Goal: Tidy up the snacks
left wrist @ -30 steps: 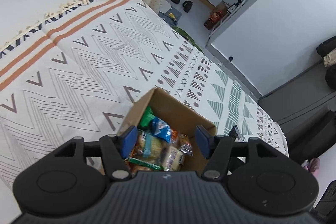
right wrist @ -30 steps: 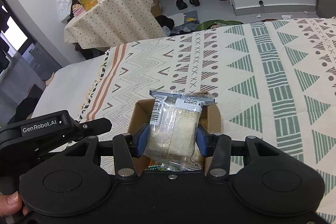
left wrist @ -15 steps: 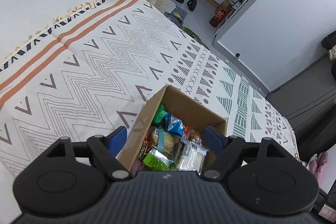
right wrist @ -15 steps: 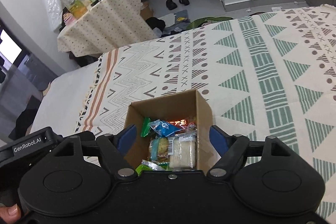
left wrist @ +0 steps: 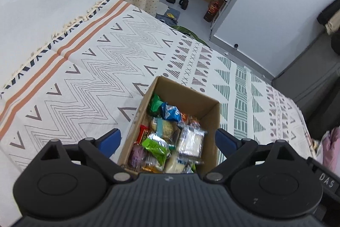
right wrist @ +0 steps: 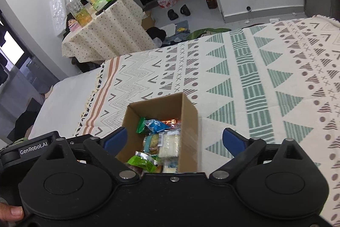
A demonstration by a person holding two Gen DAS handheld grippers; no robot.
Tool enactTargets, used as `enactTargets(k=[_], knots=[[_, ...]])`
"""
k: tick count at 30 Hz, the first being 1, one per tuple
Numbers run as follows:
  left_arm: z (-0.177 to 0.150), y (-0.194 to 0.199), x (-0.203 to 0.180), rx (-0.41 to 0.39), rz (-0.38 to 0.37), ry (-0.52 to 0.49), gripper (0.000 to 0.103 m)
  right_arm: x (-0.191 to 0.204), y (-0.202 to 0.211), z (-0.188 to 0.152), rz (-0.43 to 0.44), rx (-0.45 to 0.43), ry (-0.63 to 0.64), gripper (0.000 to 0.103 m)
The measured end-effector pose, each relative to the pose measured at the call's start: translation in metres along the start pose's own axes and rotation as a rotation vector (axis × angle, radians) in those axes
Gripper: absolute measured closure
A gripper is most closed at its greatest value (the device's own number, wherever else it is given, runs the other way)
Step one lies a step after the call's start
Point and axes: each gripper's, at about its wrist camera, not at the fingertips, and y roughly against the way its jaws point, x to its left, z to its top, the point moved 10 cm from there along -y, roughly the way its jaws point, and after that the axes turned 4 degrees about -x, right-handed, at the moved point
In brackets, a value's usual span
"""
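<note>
A bed [left wrist: 63,69] spread with a patterned blanket [right wrist: 255,82] fills the foreground, with a cloth-draped side table [right wrist: 110,31] carrying bottles beyond its far edge; on the blanket, well in from the fringed edge, stands an open cardboard box [left wrist: 212,120] packed with snacks [left wrist: 170,135]: a green packet [left wrist: 156,147], a blue packet [left wrist: 170,112], and a clear-wrapped pale snack [left wrist: 190,142] against the box's right wall; the left claw [left wrist: 167,139] hangs above the box with its blue fingers [left wrist: 110,139] spread wide and empty; the right claw [right wrist: 174,137] hovers likewise over the box, jaws wide apart, gripping nothing; a thumb [right wrist: 12,211] shows at the lower left corner of the right wrist view.
</note>
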Motion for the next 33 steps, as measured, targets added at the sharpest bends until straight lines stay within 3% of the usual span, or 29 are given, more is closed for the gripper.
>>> enactTargets(k=[5,21,33], knots=[[-0.013,0.014,-0.014,-0.001,0.008,-0.064,0.001,-0.015,0.027,-0.005,-0.015,-0.033,0.015,0.000],[-0.067,0.071,-0.045,-0.038,0.003,-0.257,0.000,-0.051,0.107,-0.035,-0.096,-0.124,0.063,0.000],[-0.086,0.132,-0.060,-0.105,-0.039,-0.350,0.000,-0.044,0.170,-0.050,-0.130,-0.201,0.121,0.000]])
